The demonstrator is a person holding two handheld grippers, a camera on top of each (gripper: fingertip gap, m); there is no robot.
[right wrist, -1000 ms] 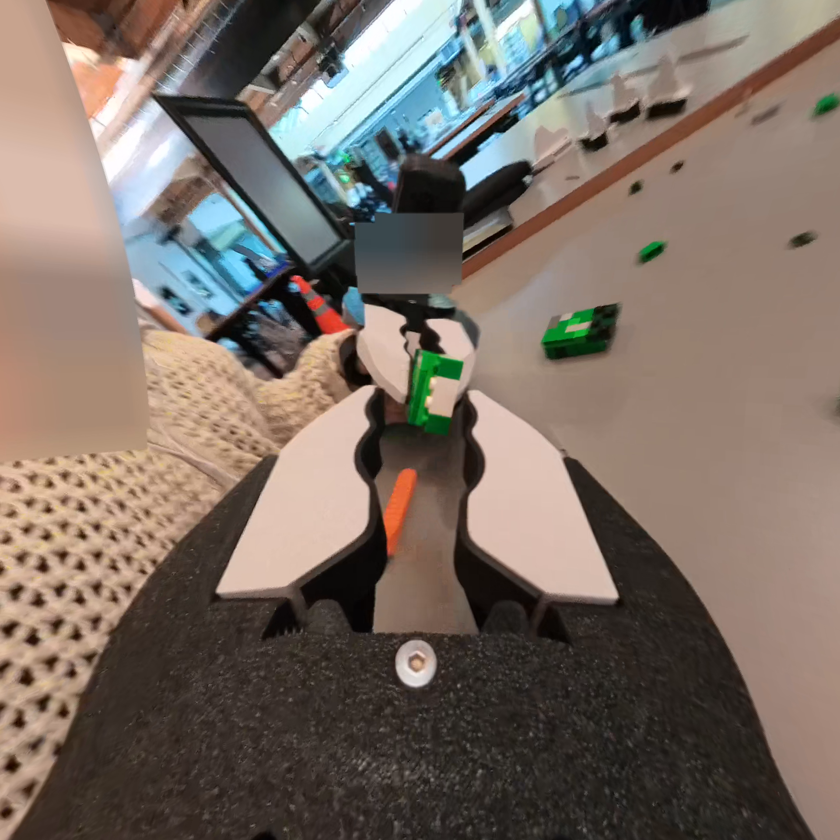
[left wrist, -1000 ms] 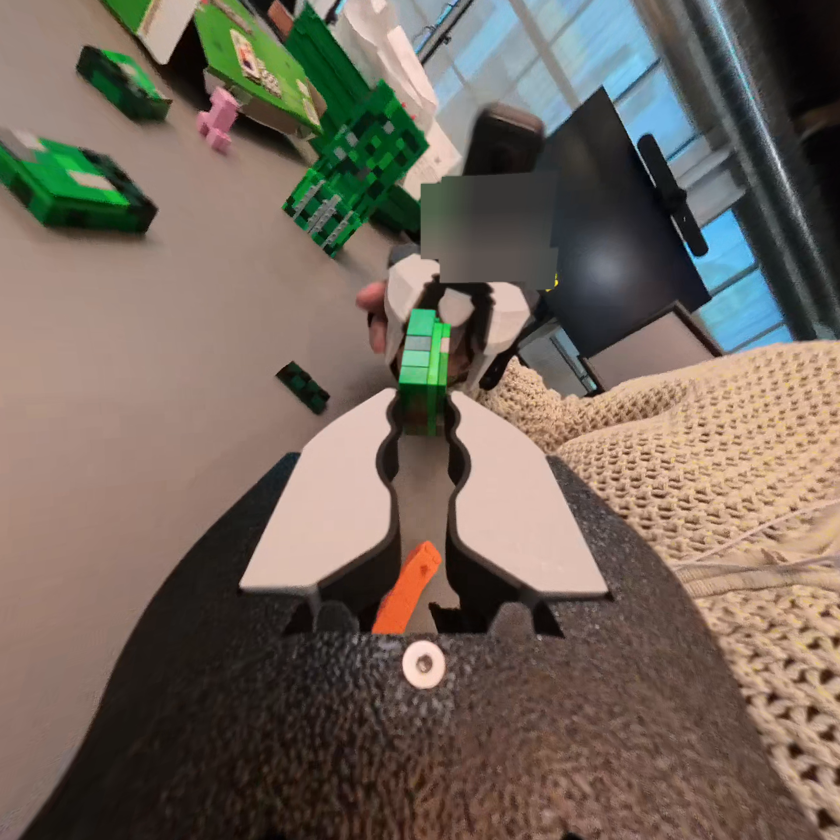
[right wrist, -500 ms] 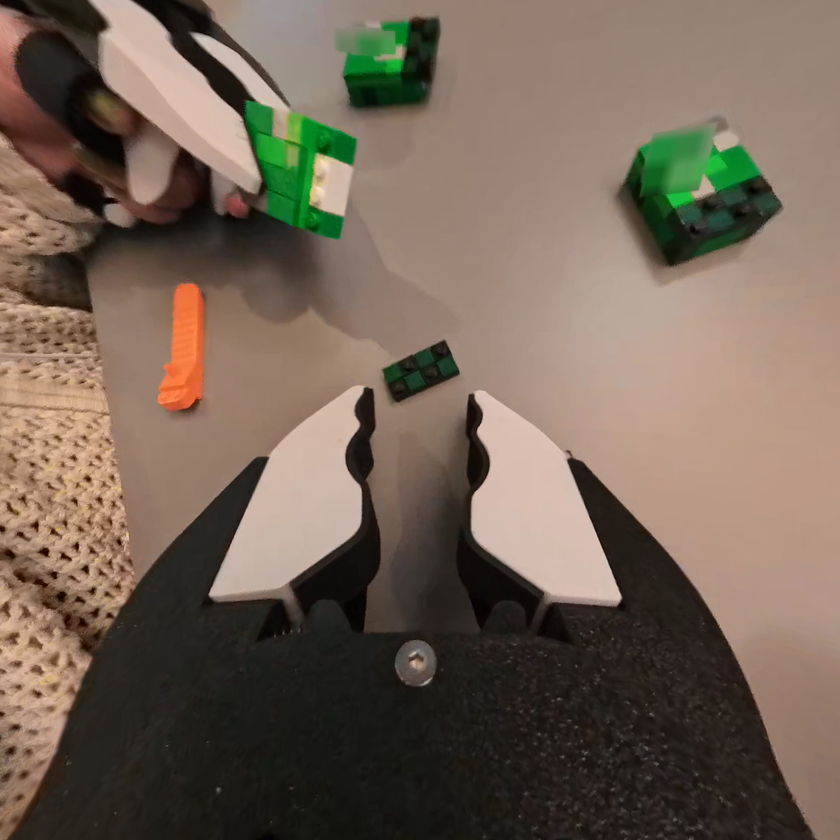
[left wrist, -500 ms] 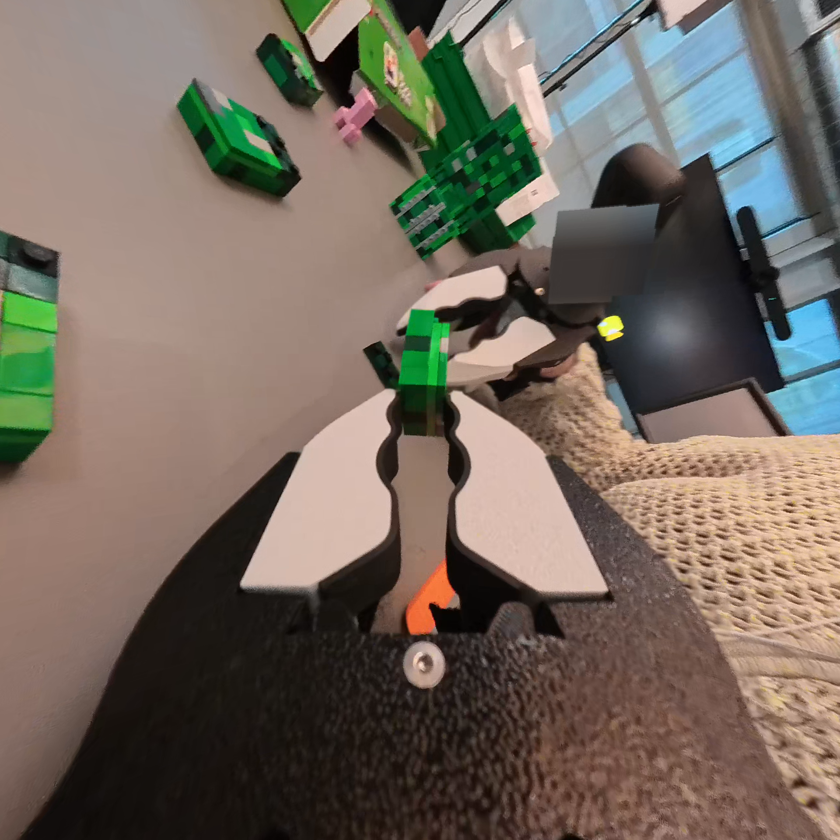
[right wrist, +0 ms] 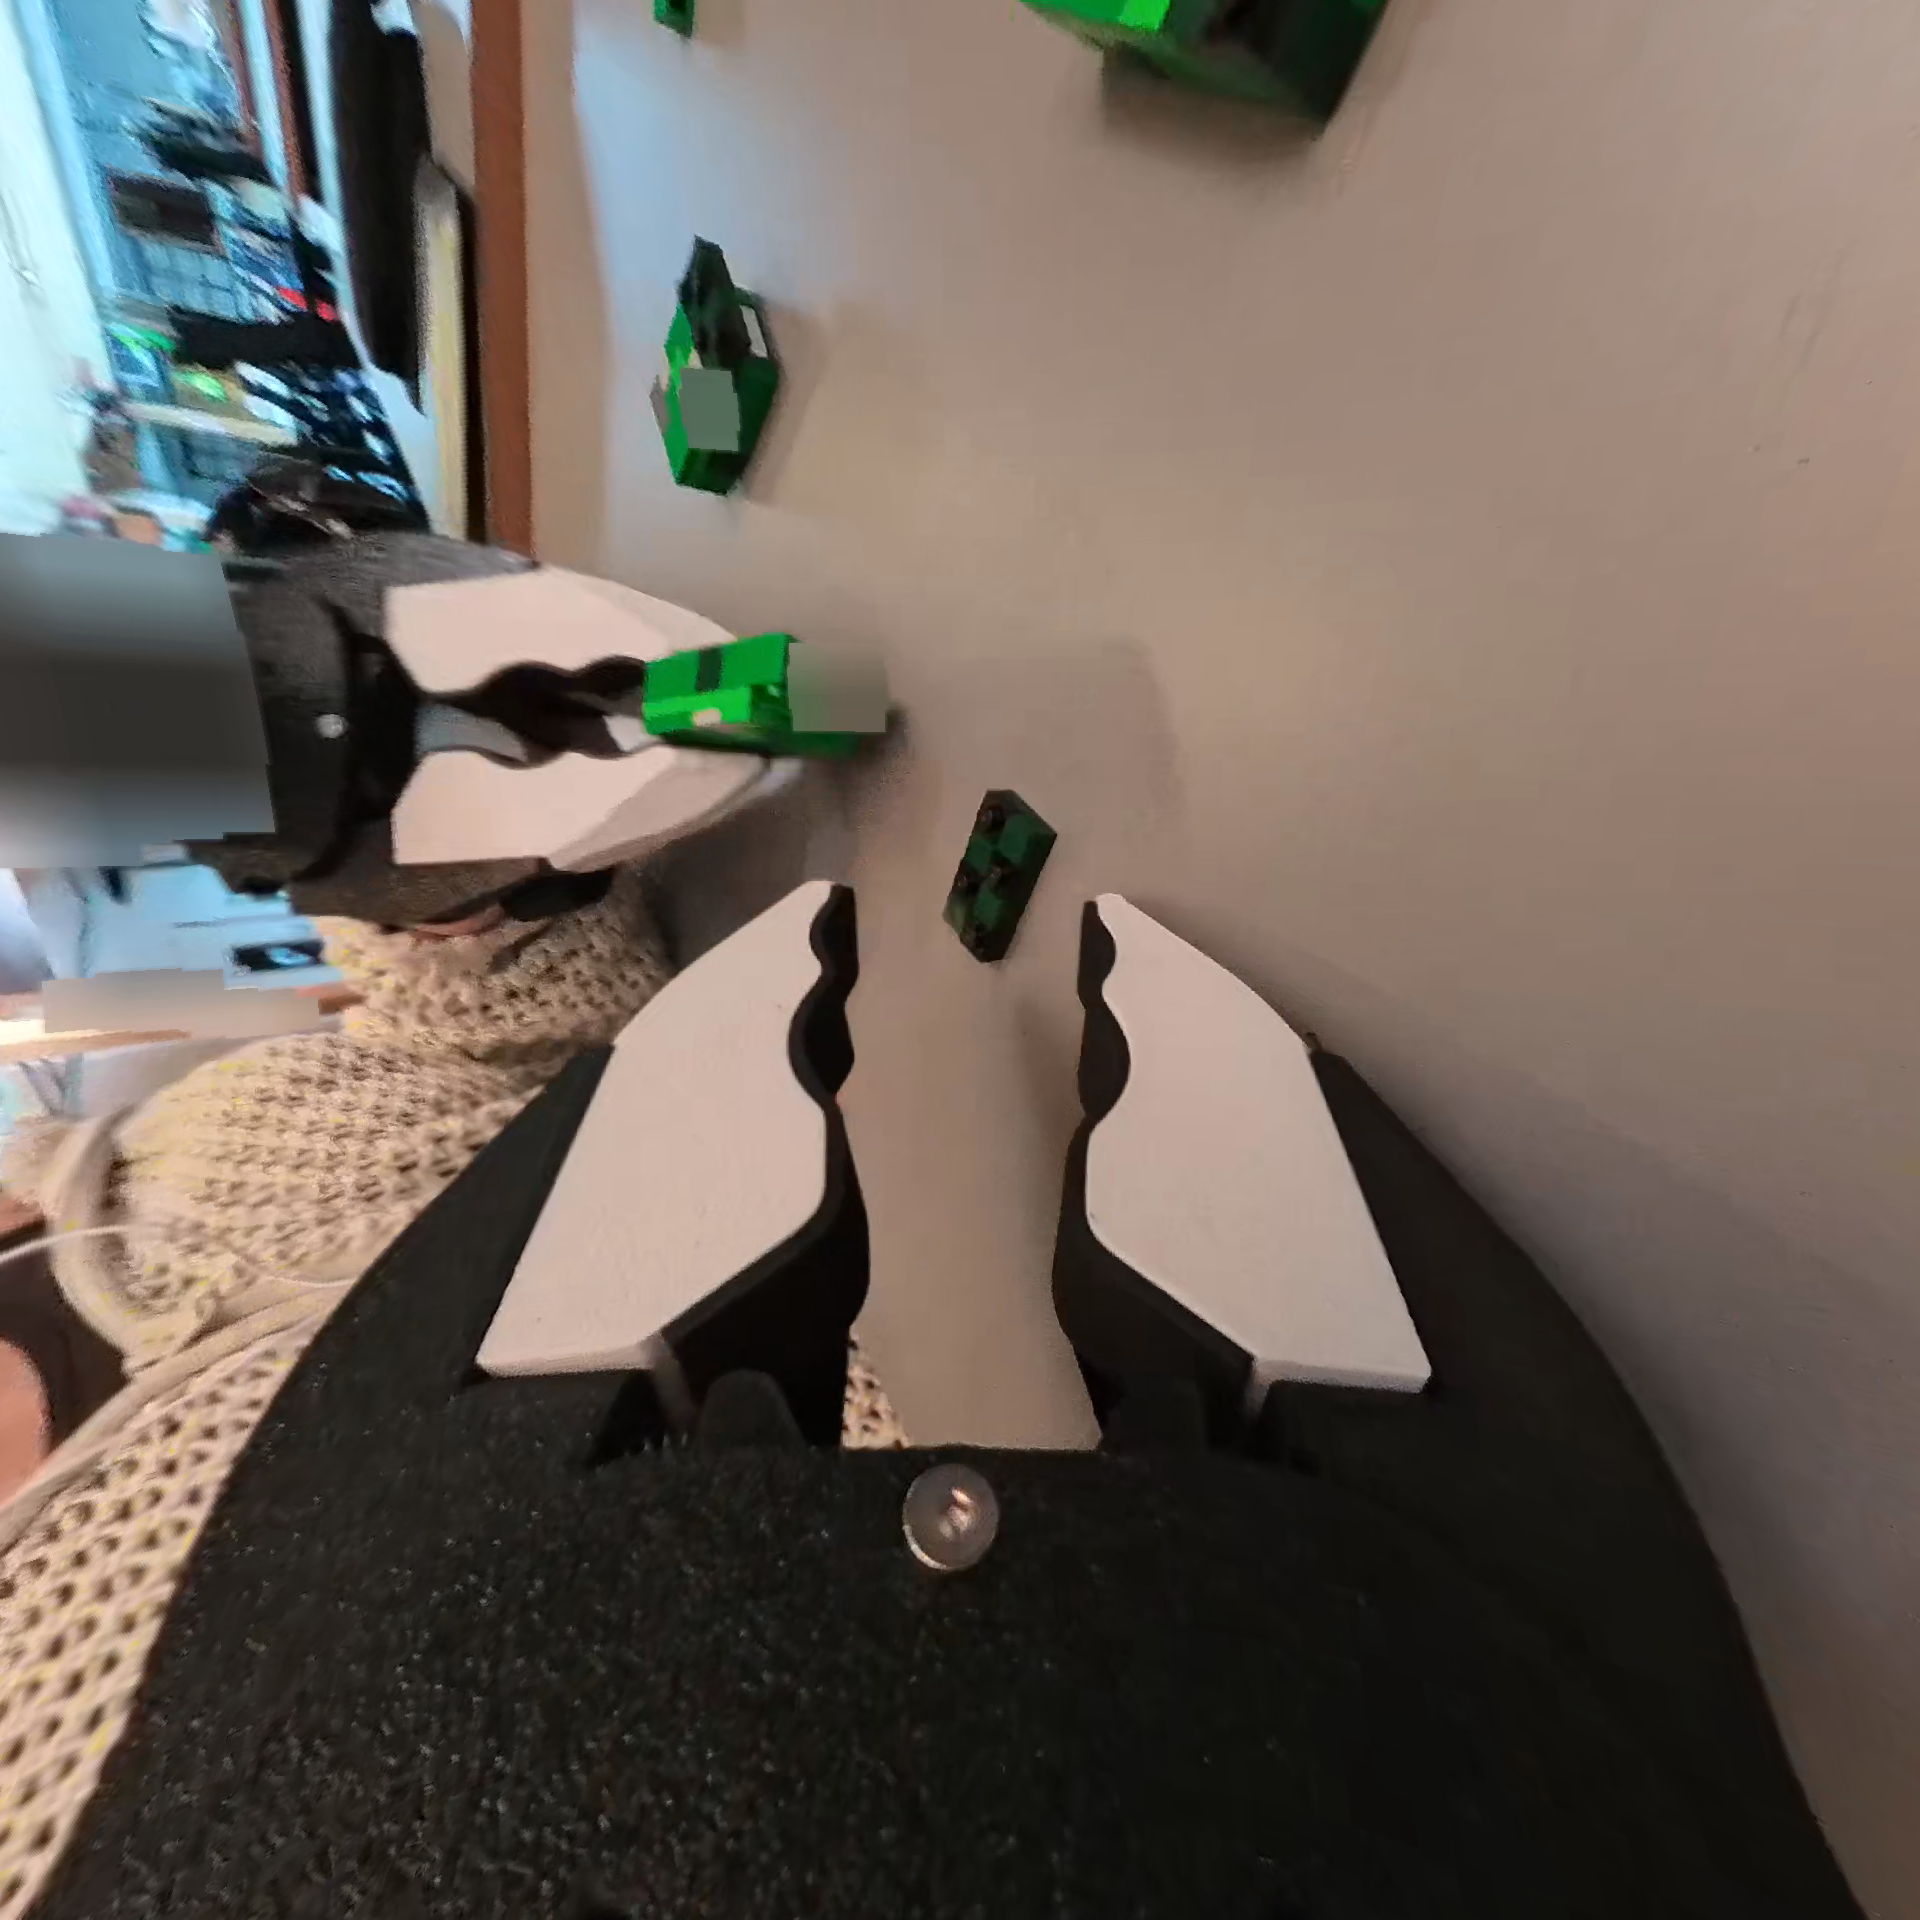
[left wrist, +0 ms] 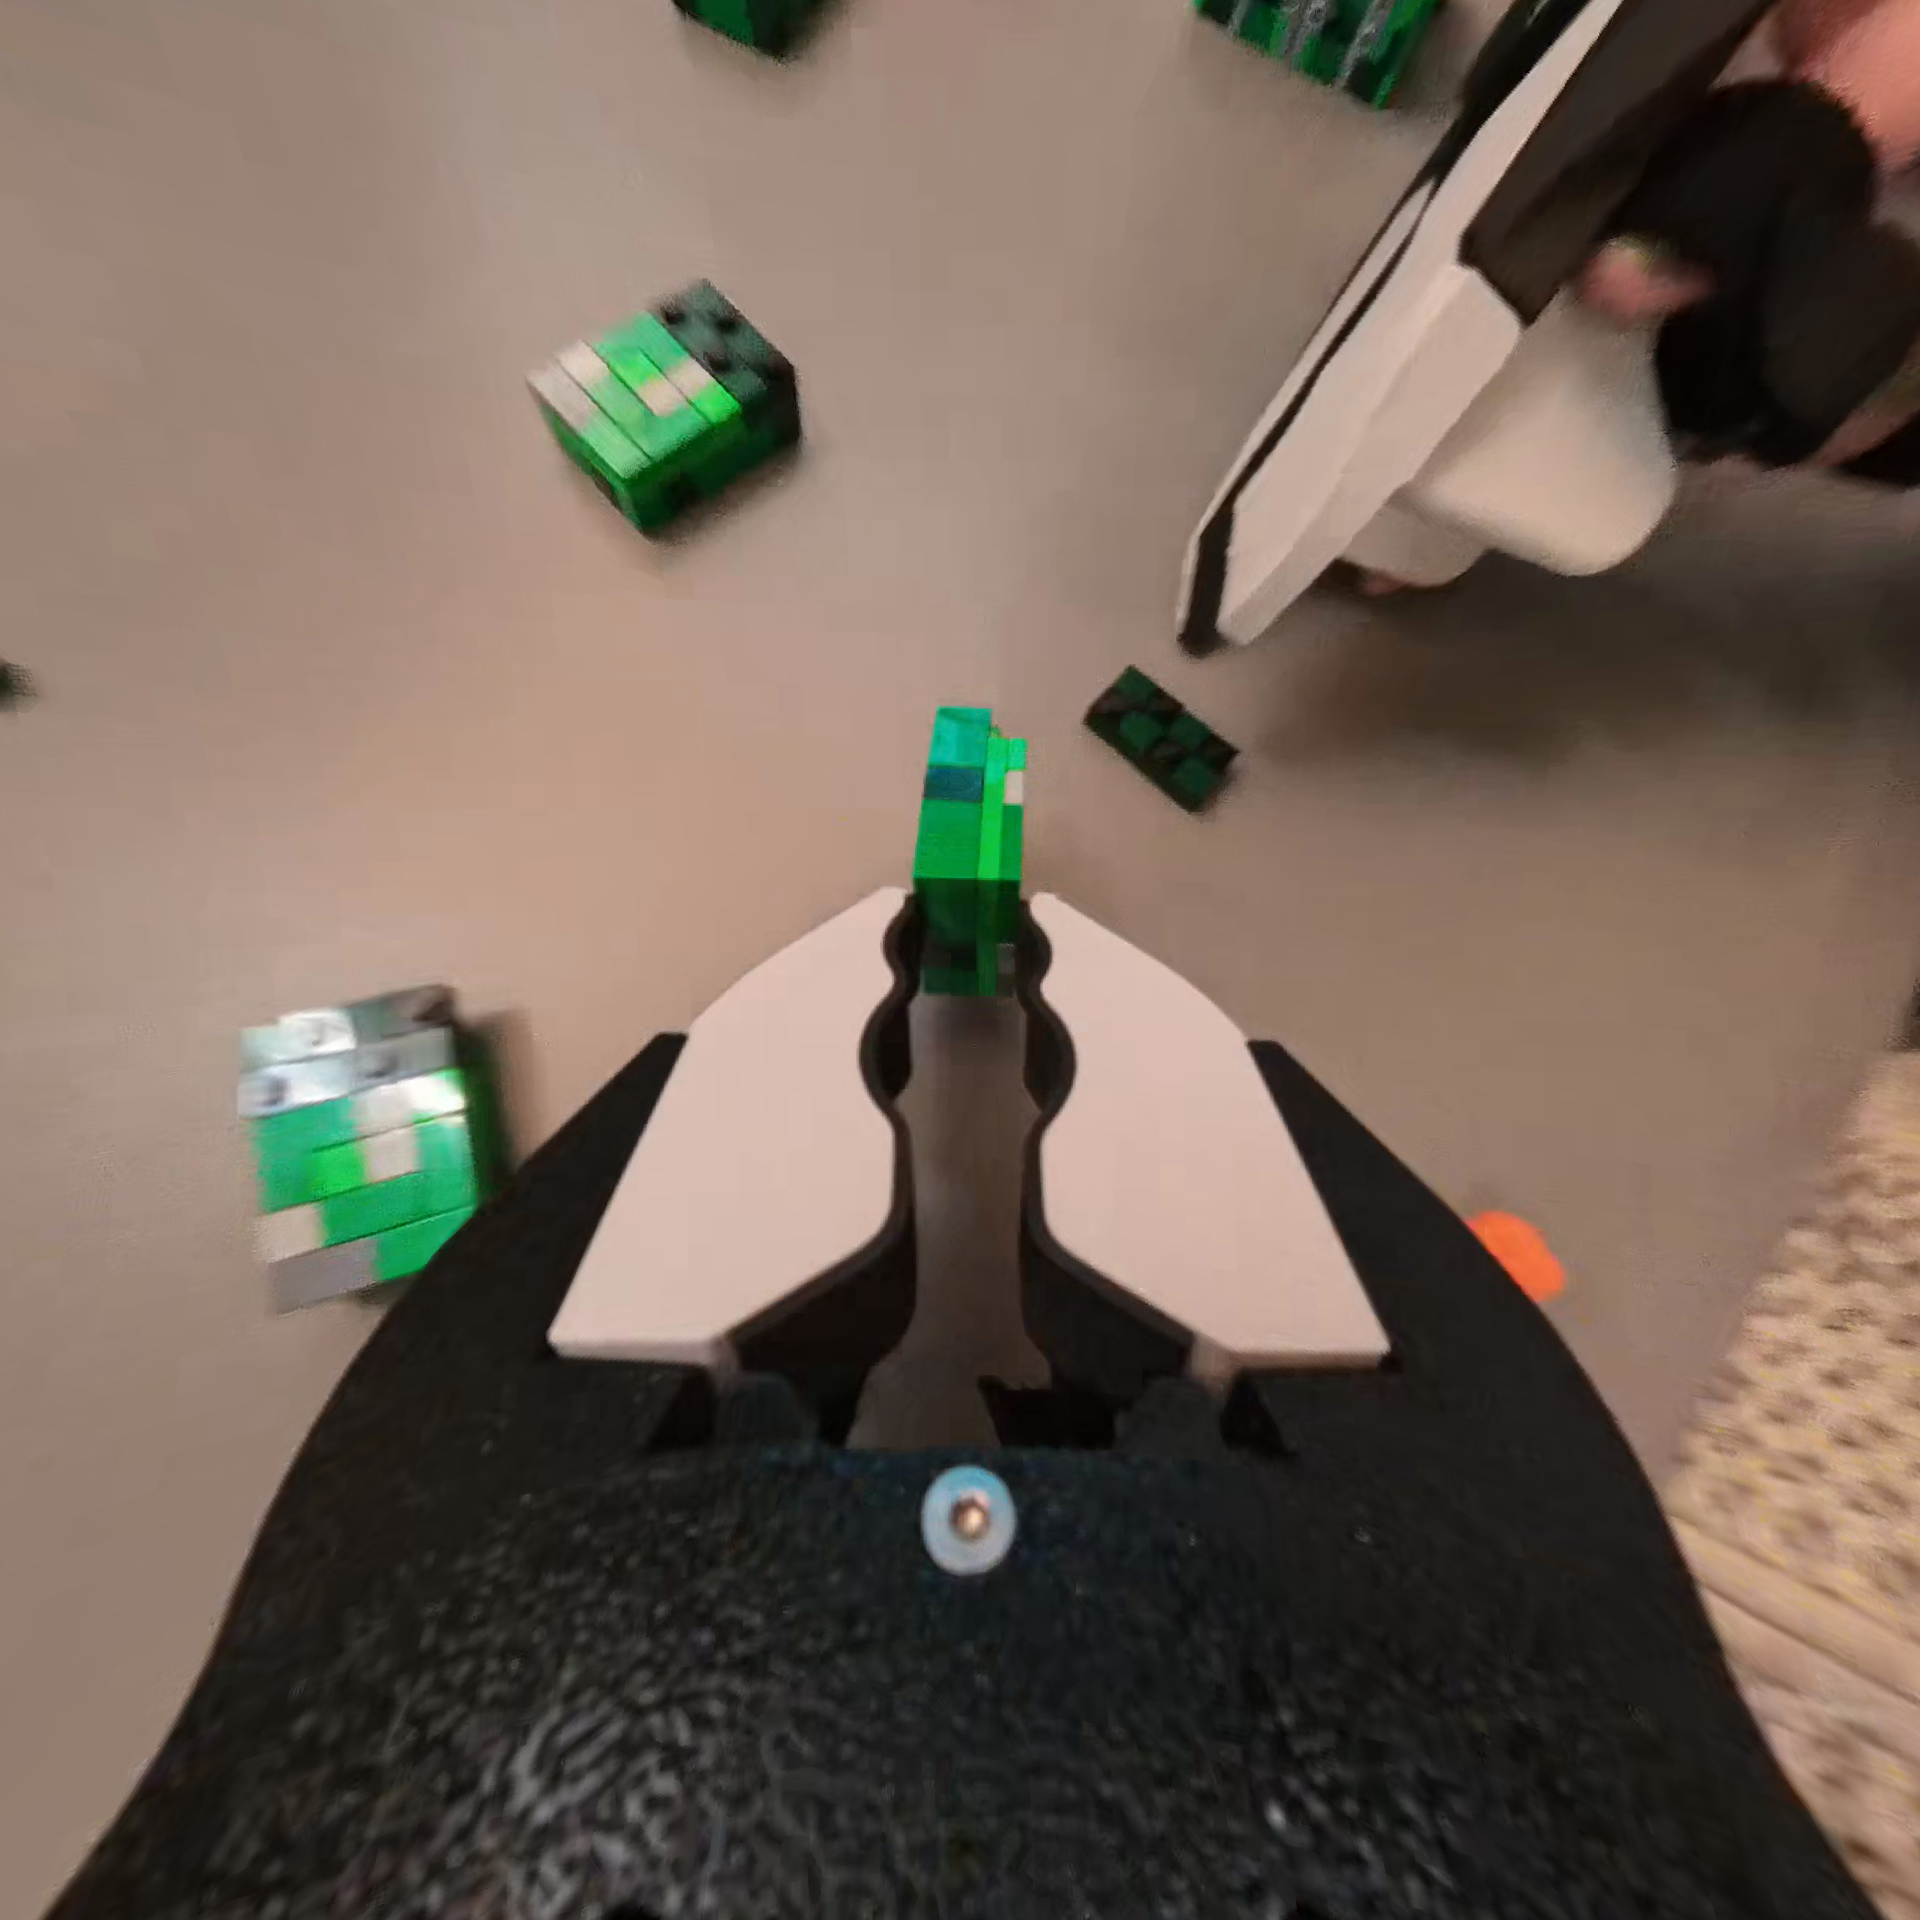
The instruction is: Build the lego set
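My left gripper is shut on a small green brick assembly, held edge-on above the grey table; it also shows in the right wrist view, with the left gripper at the left. A small dark green plate lies on the table just right of it, and in the right wrist view it lies just ahead of my fingertips. My right gripper is open and empty, and it shows in the left wrist view at the upper right.
Green brick blocks lie on the table in the left wrist view: one at upper left, one at lower left. Another block shows in the right wrist view. An orange tool lies by a knitted sleeve. The gap from one gripper's tips to the other's is roughly 8 centimetres.
The right gripper let go of the assembly, opened and swung down towards the dark green plate. The left gripper tilted down over the table, still holding the assembly.
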